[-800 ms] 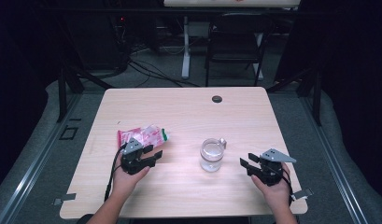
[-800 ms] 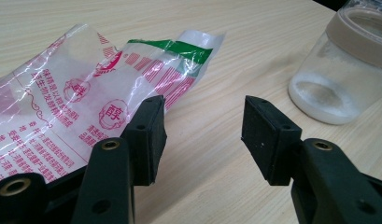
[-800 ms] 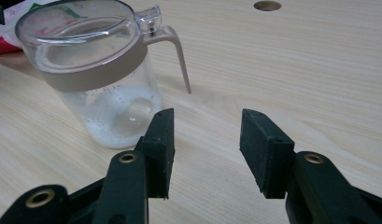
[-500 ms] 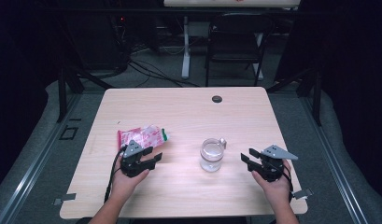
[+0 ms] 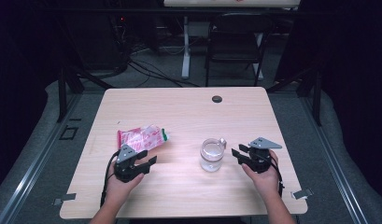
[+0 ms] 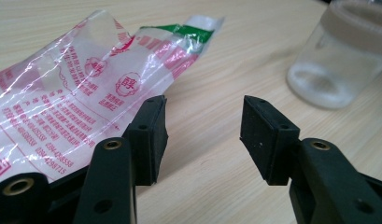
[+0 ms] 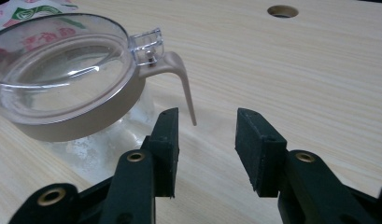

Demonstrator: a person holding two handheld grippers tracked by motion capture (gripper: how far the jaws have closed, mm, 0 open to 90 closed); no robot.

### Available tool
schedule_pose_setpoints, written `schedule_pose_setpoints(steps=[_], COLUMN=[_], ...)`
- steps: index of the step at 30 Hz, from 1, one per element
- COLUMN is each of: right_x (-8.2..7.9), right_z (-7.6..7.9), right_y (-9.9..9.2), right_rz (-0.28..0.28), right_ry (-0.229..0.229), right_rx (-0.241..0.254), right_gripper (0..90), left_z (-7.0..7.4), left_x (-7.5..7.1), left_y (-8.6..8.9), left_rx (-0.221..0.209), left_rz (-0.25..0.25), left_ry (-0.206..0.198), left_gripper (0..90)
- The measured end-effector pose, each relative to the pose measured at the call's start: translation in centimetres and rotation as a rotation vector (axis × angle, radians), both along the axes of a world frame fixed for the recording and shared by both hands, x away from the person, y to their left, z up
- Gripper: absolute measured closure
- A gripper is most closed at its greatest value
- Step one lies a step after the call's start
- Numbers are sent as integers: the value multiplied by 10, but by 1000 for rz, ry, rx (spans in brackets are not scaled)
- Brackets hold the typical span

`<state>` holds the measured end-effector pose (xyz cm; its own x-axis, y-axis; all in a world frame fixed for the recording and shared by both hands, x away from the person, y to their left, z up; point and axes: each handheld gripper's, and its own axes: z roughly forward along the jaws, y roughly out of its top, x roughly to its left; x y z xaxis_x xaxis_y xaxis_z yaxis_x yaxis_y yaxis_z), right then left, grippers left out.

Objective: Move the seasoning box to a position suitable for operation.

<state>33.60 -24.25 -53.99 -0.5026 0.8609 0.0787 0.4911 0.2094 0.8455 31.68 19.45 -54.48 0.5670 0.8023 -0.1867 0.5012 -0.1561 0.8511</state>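
Clear jar stood upright on the surface, lid on, beige latch tab pointing toward the right gripper, jaws apart and empty just beside it. Plastic packet lay flat, long axis running left-right, green end toward the jar. Left gripper jaws apart at the packet's near edge.

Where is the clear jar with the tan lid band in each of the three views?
High view: the jar stands right of the table's middle, just left of the right gripper.
Left gripper view: upper right corner, beyond the open jaws.
Right gripper view: upper left, its latch beside the open jaws.
Shared landmark: the red-printed plastic bag, behind or beside the jar.
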Motion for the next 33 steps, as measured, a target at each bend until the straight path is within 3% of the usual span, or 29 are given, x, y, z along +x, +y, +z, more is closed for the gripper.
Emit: schedule_pose_setpoints(steps=[6,8,15,18,24,28,33], right_x=[8,13,30,38,41,35,45], right_z=[-5,-6,-15,-19,-21,-17,-21], right_y=[3,5,8,7,8,11,22], right_rz=[23,39,46,42,78,108,137], right_ry=[-9,-12,8,28,79,59,50], right_rx=[-24,-49,-59,-20,-49,-39,-55], right_gripper=[697,702,699,679,671,671,693], left_z=[2,2,-1,-1,-1,2,2], left_x=[-6,-8,-14,-17,-21,-24,-30], left_y=[6,7,13,17,19,20,20], left_rx=[21,43,65,64,72,68,74], left_rz=[24,27,27,33,40,39,41], left_ry=[-7,-18,-1,2,-5,-13,-17], left_gripper=[538,546,566,566,562,562,562])
